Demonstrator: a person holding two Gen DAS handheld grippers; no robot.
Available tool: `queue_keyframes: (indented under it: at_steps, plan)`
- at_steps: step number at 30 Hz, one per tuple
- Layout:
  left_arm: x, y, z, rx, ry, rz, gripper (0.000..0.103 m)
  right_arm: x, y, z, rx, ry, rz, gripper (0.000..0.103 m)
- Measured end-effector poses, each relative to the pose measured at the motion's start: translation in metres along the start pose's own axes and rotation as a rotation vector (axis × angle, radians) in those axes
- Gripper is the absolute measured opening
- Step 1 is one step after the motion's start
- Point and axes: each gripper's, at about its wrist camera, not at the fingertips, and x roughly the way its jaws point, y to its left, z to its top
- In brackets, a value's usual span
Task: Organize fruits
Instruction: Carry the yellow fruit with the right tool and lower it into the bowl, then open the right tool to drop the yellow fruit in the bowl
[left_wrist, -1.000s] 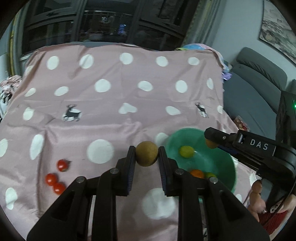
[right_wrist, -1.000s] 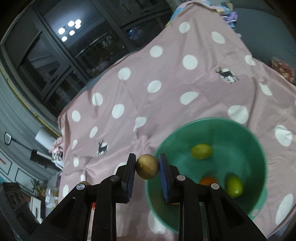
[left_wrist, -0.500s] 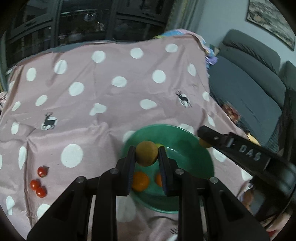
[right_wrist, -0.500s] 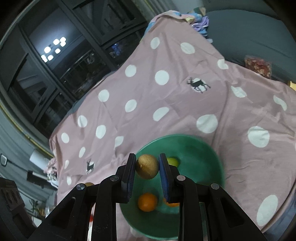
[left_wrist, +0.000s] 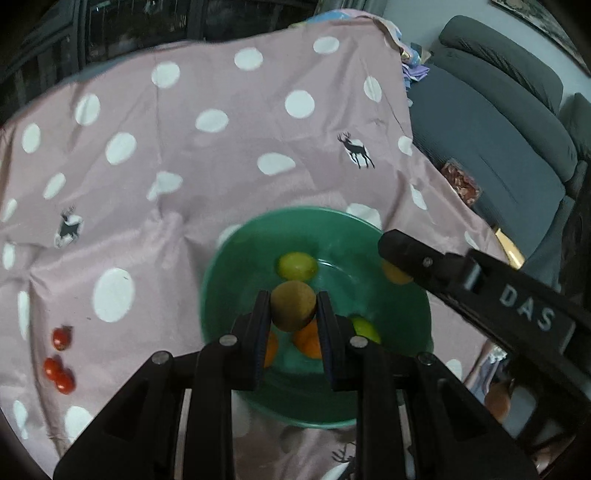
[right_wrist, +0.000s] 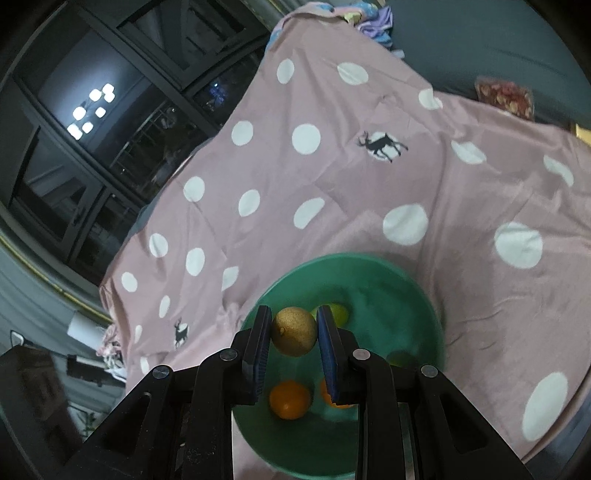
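My left gripper (left_wrist: 291, 300) is shut on a round brown fruit (left_wrist: 293, 314) and holds it over the green bowl (left_wrist: 225, 269). Inside the bowl lie a yellow-green fruit (left_wrist: 297, 266), two oranges (left_wrist: 309, 341) and a green fruit (left_wrist: 366, 329). My right gripper (right_wrist: 294, 313) is shut on a speckled yellow-brown fruit (right_wrist: 294, 332), also above the bowl (right_wrist: 373, 264), with oranges (right_wrist: 289, 400) beneath it. In the left wrist view one of the right gripper's fingers (left_wrist: 424, 262) reaches in from the right over the bowl's rim.
Three cherry tomatoes (left_wrist: 59, 360) lie on the pink polka-dot cloth (left_wrist: 184, 166) left of the bowl. A grey sofa (left_wrist: 498, 129) stands past the cloth's right edge, with a small patterned packet (left_wrist: 461, 182) on it. Dark windows lie behind.
Both grippers have carried their fruits from beside the bowl's left rim to above its inside. Neither grip has changed.
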Motion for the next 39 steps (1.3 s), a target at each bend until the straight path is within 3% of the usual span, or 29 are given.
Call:
queue_keyframes:
  at_steps: [6, 15, 33, 36, 38, 39]
  plan:
    - [0.015, 0.0, 0.001, 0.006, 0.026, -0.026, 0.024, 0.012, -0.007, -0.002, 0.019, 0.023, -0.092, 0.027]
    - [0.047, -0.008, 0.002, 0.015, 0.072, -0.108, 0.024, 0.023, -0.023, -0.003, 0.062, 0.052, -0.16, 0.027]
    - [0.066, -0.008, -0.002, 0.06, 0.112, -0.13, 0.024, 0.042, -0.026, -0.005, 0.076, 0.106, -0.222, 0.027]
    - [0.06, -0.006, -0.004, 0.063, 0.1, -0.127, 0.036, 0.04, -0.027, -0.004, 0.075, 0.101, -0.249, 0.027]
    - [0.052, -0.002, -0.006, 0.053, 0.084, -0.134, 0.052, 0.038, -0.026, -0.004, 0.07, 0.098, -0.264, 0.031]
    - [0.046, 0.001, -0.006, 0.049, 0.072, -0.139, 0.054, 0.037, -0.025, -0.004, 0.067, 0.095, -0.266, 0.033]
